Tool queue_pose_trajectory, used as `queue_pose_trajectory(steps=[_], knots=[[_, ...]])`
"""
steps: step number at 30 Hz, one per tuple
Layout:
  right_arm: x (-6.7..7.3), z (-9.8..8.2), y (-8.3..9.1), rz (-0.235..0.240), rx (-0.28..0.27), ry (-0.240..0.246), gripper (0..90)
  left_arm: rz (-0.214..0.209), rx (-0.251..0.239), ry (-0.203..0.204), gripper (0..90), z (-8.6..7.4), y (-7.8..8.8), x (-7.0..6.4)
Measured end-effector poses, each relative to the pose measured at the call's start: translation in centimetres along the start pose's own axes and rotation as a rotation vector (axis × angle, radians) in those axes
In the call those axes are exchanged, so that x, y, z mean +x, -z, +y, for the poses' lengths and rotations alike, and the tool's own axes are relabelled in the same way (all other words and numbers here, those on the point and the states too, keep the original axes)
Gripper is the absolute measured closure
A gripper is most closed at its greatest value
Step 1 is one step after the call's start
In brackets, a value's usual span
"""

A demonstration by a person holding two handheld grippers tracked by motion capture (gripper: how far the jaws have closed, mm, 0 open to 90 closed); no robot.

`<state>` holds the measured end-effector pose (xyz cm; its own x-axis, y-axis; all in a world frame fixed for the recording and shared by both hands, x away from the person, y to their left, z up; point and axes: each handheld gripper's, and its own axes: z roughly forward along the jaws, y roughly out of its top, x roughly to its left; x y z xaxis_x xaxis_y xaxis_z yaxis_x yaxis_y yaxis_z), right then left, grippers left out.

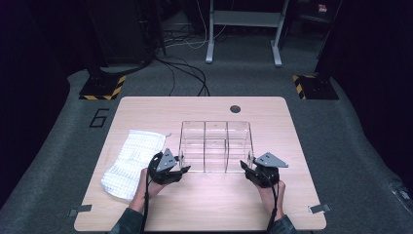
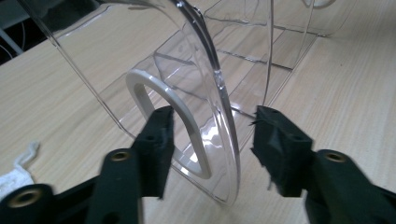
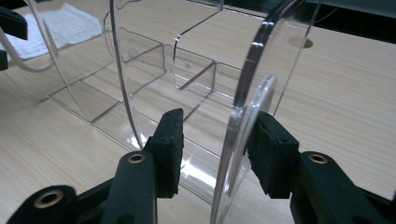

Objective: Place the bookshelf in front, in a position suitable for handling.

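Both grippers — left, right — straddle the clear organizer's end walls, fingers parted, not pressing.

I hold my left gripper and right gripper low ahead of my forearms, pointed inward at each other, both with jaws parted.

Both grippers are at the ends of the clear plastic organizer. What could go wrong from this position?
1. Both the left gripper and the right gripper straddle end walls of the clear organizer with open jaws; lifting now would likely leave it behind.
2. Closing unevenly might tilt or slide the light organizer across the table.
3. Sliding left, it could snag the white cloth.
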<state>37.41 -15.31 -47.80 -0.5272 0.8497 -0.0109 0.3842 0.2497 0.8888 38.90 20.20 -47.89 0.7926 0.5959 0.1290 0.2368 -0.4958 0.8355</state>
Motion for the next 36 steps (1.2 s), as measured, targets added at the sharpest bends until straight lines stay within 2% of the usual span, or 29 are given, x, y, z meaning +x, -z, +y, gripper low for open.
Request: queue_pose_trajectory(steps=[3,6,8,10,17,21,23,26,28,31,32,33,34,35,36], knots=[[-0.5,-0.1,0.0,0.027,0.019,0.003,47.5,0.003,0.011,0.018,33.6,0.0,0.5,-0.1],[-0.7,-0.1,0.1,0.044,0.022,-0.006,45.3,0.006,0.023,0.016,24.9,0.0,0.8,0.0],[-1.0,-0.1,0.2,0.052,0.034,-0.013,38.2,0.014,0.032,0.015,19.3,-0.1,1.1,0.0],[-1.1,-0.1,0.3,0.055,0.040,-0.024,35.6,0.025,0.039,0.016,16.2,-0.2,1.4,-0.1],[-1.4,0.1,0.6,0.077,0.064,-0.009,25.9,0.072,0.079,0.053,10.5,-0.7,2.7,0.2],[-1.5,0.2,0.7,0.076,0.079,-0.007,22.1,0.096,0.096,0.062,7.0,-0.9,3.3,0.6],[-1.5,0.2,0.9,0.079,0.083,-0.010,20.7,0.128,0.112,0.074,5.8,-1.1,4.1,1.1],[-1.6,0.4,1.0,0.086,0.077,-0.007,19.6,0.172,0.107,0.094,4.3,-1.3,5.0,1.9],[-1.6,0.4,1.0,0.089,0.080,-0.011,19.4,0.181,0.108,0.107,3.9,-1.4,5.4,2.1],[-1.6,0.6,0.9,0.096,0.082,0.006,19.0,0.242,0.112,0.141,3.7,-1.9,6.9,3.3],[-1.6,0.6,0.9,0.096,0.082,0.006,19.0,0.242,0.112,0.141,3.9,-1.9,6.9,3.3],[-1.6,0.6,0.9,0.101,0.082,0.005,18.9,0.268,0.132,0.161,3.9,-2.2,7.5,4.0],[-1.6,0.6,0.9,0.101,0.082,0.005,18.9,0.268,0.132,0.161,4.5,-2.2,7.5,4.0],[-1.6,0.6,0.9,0.108,0.081,0.013,19.0,0.308,0.153,0.190,4.9,-2.6,7.8,4.8],[-1.6,0.7,0.9,0.106,0.084,0.016,19.2,0.318,0.168,0.210,5.3,-2.8,7.9,5.2]])
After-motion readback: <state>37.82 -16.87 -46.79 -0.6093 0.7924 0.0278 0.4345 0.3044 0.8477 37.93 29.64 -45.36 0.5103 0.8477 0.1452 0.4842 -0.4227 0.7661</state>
